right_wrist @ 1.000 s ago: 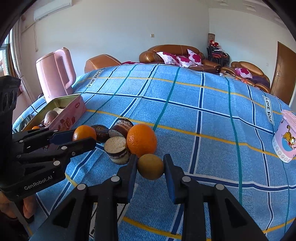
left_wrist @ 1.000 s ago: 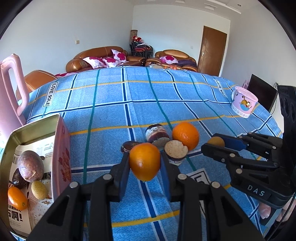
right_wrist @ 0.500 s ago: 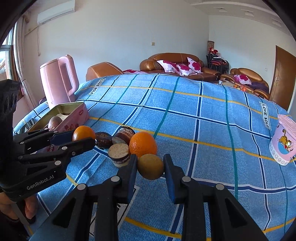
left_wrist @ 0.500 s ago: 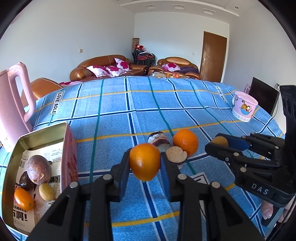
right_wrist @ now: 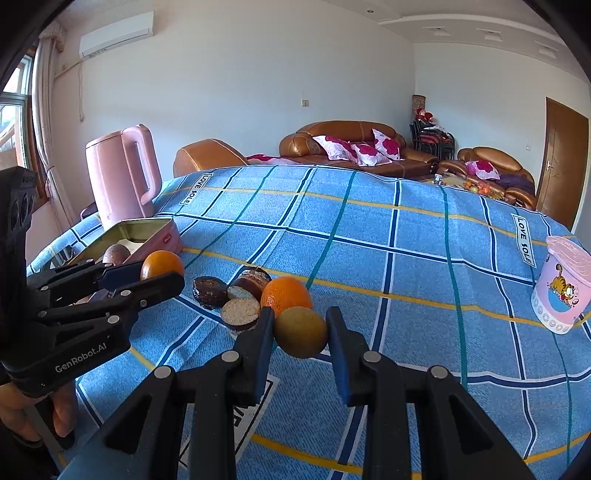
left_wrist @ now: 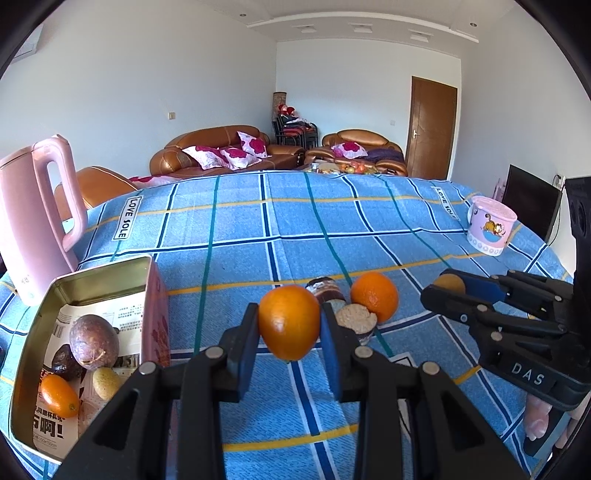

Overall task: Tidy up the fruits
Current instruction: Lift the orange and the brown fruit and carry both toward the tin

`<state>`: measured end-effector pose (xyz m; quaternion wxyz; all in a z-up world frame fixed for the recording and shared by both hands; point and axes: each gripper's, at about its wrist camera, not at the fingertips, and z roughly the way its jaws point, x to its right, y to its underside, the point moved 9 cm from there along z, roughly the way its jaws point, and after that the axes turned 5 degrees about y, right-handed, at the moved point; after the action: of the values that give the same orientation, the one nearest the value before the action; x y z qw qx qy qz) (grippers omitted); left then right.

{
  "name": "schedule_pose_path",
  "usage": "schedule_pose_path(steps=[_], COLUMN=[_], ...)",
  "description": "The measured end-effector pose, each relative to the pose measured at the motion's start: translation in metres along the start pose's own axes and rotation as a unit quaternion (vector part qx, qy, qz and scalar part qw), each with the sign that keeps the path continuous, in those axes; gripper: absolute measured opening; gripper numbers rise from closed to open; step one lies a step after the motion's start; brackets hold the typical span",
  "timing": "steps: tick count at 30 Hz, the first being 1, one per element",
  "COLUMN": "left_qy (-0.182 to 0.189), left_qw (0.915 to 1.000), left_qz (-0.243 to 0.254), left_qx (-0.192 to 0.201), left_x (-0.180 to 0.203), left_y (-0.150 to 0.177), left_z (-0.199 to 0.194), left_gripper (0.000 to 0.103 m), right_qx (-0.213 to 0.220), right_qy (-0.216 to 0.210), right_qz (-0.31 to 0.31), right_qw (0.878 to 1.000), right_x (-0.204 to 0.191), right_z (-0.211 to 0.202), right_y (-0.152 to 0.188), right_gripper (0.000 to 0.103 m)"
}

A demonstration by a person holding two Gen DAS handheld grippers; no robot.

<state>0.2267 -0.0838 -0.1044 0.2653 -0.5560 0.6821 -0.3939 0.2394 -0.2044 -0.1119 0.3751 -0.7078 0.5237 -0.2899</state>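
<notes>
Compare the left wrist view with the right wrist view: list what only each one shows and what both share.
Only the left: the small fruits on the tin's floor, and a dark screen.
Only the right: the air conditioner, the window, and a third dark round cake.
Both: the left gripper shut on an orange, the right gripper shut on a yellowish fruit, the tin, kettle and cup.
</notes>
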Motion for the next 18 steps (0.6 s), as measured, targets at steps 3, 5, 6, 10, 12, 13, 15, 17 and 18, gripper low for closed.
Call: schedule_pose_path(steps=[3,5,6,10,12,13,15,17,18], left_qy=[-0.003,-0.005,-0.006,-0.010,-0.012,-0.013,-0.016,-0.017,-0.018], left_qw=[1.0000,0.9999,0.9999,0.9997,0.9996,0.9995,0.9993,0.9992,0.9991], left_qz=[0.001,0.002,0.003,0.005,0.005,0.006,0.006,0.007,0.007], left_qx=[0.007,0.011,0.013,0.021,0.025,0.028,0.032,0.036,0.038], left_x=[0.000,0.000,0.000,0.000,0.000,0.000,0.000,0.000,0.000], left_y=[-0.001,-0.002,-0.002,-0.003,-0.004,-0.004,-0.005,-0.006,-0.006], left_z=[-0.002,-0.004,-0.006,-0.009,-0.011,-0.012,-0.014,-0.015,-0.016], left_gripper=[0.033,0.033,0.033,0.033,0.033,0.033,0.033,0.033,0.033], right_qx=[0.008,0.013,0.015,0.024,0.029,0.031,0.035,0.040,0.041], right_qy=[0.001,0.001,0.002,0.002,0.002,0.003,0.003,0.003,0.003], right_qz=[0.001,0.001,0.001,0.001,0.001,0.001,0.002,0.002,0.002], right_qw=[1.000,1.000,1.000,1.000,1.000,1.000,0.999,0.999,0.999], right_x=[0.001,0.001,0.001,0.002,0.002,0.002,0.002,0.003,0.003], right_z=[-0.003,-0.005,-0.006,-0.009,-0.011,-0.012,-0.014,-0.016,-0.016], right_y=[-0.001,-0.002,-0.003,-0.004,-0.004,-0.005,-0.006,-0.006,-0.006], right_gripper=[0.031,0.031,0.031,0.031,0.031,0.031,0.031,0.031,0.031])
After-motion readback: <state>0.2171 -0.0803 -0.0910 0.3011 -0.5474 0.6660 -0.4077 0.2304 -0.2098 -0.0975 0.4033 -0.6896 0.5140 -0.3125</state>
